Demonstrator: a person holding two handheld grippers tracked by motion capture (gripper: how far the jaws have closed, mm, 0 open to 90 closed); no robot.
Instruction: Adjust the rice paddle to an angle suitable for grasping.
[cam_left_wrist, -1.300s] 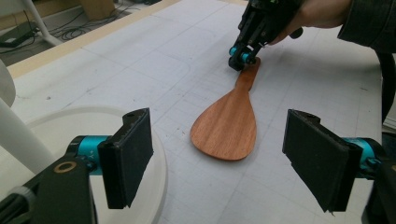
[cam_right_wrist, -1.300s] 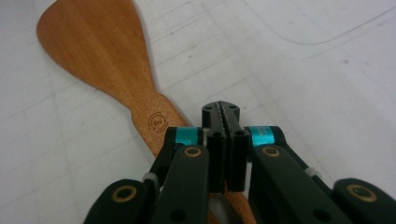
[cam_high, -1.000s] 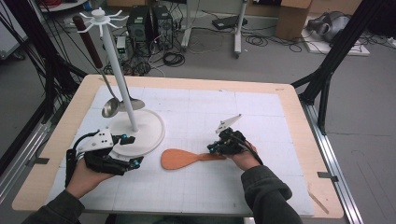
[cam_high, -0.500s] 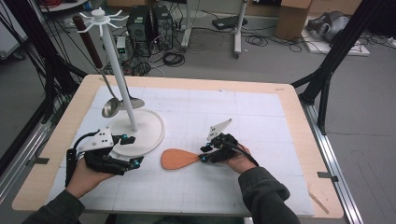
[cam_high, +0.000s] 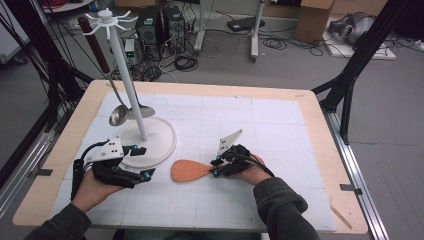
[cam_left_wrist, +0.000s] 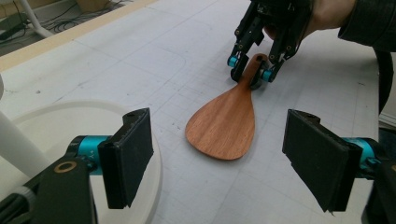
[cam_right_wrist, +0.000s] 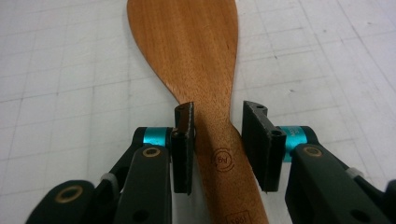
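Observation:
A wooden spatula (cam_high: 190, 170) lies flat on the white mat, blade to the left. My right gripper (cam_high: 216, 167) straddles its narrow handle (cam_right_wrist: 219, 154). Its jaws opened and have just been closing a little, and a thin gap remains beside the pads (cam_right_wrist: 259, 144). My left gripper (cam_high: 143, 161) rests at the front of the white utensil stand's base (cam_high: 160, 142), wide open with nothing between its jaws. In the left gripper view the spatula (cam_left_wrist: 226, 123) lies beyond the left gripper (cam_left_wrist: 219, 163), and the right gripper (cam_left_wrist: 250, 70) sits at the spatula's far end.
The stand's pole (cam_high: 127, 85) rises from the round base, and a metal ladle (cam_high: 118, 114) with a dark handle hangs from its top hooks. A second spoon bowl (cam_high: 142, 111) shows beside the pole. Cables and computer cases lie on the floor past the table's far edge (cam_high: 200, 86).
My right gripper has slid left along the spatula's handle towards the blade, and its jaws now stand apart around it. The spatula and my left gripper have stayed put.

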